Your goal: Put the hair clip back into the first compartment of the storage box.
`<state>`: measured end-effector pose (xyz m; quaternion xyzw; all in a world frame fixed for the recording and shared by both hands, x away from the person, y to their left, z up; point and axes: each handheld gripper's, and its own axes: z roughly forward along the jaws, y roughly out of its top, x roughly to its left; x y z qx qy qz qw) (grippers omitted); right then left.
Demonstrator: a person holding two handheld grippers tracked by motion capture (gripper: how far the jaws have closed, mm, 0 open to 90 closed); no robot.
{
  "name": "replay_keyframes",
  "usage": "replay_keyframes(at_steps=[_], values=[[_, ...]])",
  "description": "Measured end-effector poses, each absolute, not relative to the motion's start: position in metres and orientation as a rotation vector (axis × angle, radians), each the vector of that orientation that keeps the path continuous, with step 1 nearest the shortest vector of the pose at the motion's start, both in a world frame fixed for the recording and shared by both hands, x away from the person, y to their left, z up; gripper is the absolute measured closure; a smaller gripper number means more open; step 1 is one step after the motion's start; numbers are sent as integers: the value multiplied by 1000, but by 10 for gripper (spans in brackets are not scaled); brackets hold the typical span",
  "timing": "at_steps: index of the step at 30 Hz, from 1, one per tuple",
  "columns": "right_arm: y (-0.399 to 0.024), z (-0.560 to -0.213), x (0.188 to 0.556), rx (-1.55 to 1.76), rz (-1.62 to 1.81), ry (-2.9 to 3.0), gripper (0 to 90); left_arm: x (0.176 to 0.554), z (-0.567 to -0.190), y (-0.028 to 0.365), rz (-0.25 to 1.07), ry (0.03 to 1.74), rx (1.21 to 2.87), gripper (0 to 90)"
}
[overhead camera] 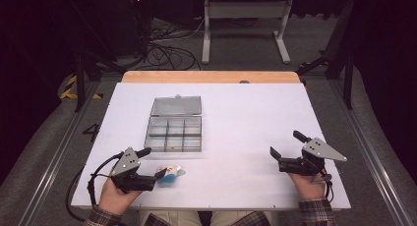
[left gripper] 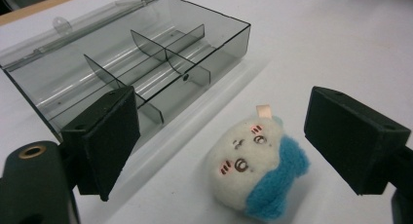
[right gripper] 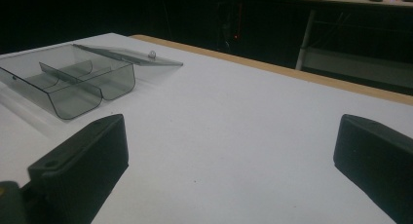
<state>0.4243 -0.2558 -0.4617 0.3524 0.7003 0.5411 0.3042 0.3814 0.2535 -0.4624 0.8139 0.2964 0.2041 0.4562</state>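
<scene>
High view looks down on a white desk (overhead camera: 246, 113) with a see-through box (overhead camera: 174, 132) lying open near the middle, its lid (overhead camera: 176, 106) folded flat behind it. Thin walls split the box into small rooms. Near the front edge of the desk, on the left, lies a small soft toy (overhead camera: 169, 174), white with a blue part. It lies just in front of the box and does not touch it. The left gripper (overhead camera: 153, 162) lies low on the desk beside the toy, held in the person's left hand (overhead camera: 115, 196). In the left gripper view, the toy (left gripper: 253, 173) shows a little drawn face and lies between the two black jaws. The jaws are spread wide, and neither pad touches the toy. The right gripper (overhead camera: 286, 143) is far off on the right side of the desk, well apart from the toy and the box. Its jaws are spread wide too, with bare desk between them.
</scene>
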Motion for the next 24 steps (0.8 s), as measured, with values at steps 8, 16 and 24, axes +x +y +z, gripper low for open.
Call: replay_keyframes(at_steps=[8,16,24], values=[[-256,-462,424,934,1433,1857,2,383,-467,246,456,723,2056,138],[-255,-462,424,931,1436,1857,2,387,-472,241,406,723,2102,127],[-255,-462,424,938,1437,1858,1,389,-478,236,351,718,2162,127]])
